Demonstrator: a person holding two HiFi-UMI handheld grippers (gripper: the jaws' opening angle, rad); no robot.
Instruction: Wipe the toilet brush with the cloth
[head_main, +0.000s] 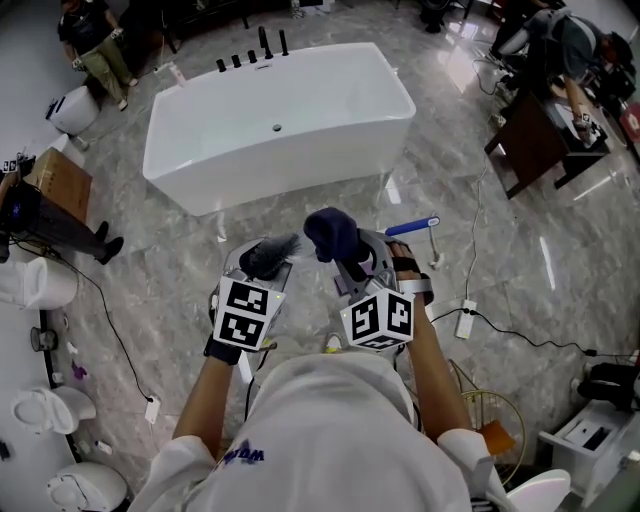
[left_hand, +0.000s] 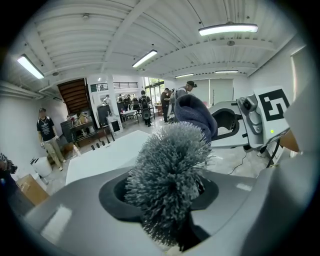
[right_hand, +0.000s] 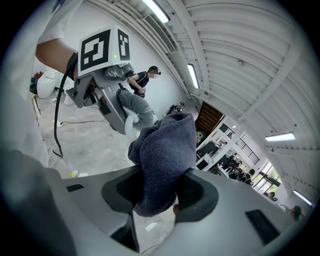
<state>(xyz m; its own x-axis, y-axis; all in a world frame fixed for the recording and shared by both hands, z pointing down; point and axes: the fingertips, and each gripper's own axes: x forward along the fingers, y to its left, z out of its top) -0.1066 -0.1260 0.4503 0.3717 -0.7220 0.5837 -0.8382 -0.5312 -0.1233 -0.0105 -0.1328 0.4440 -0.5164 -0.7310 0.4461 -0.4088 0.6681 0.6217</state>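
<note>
Fingers of the right gripper (right_hand: 160, 197) are closed on a dark blue cloth (right_hand: 165, 155). The cloth is bunched between the two jaws and stands up out of them in a folded lump. Fingers of the left gripper (left_hand: 167, 210) are closed on the toilet brush (left_hand: 170, 170). Its dark stem is clamped low between the jaws and its grey bristle head fans out above them.

In the head view both grippers are held side by side at the centre of the frame, just above the person's white-sleeved arms. The left gripper (head_main: 262, 270) is seen at centre left with the toilet brush (head_main: 270, 253) head sticking out towards the top of the frame. The right gripper (head_main: 348, 262) is at centre right with the cloth (head_main: 330, 232) at its tip. The cloth is just beside the bristles, on their right; whether they touch cannot be told.

In the left gripper view the cloth (left_hand: 196, 114) is seen right behind the top of the bristles, upper right of centre.

A white bathtub (head_main: 280, 110) fills the upper middle of the head view, on a grey marble floor (head_main: 500, 250).
</note>
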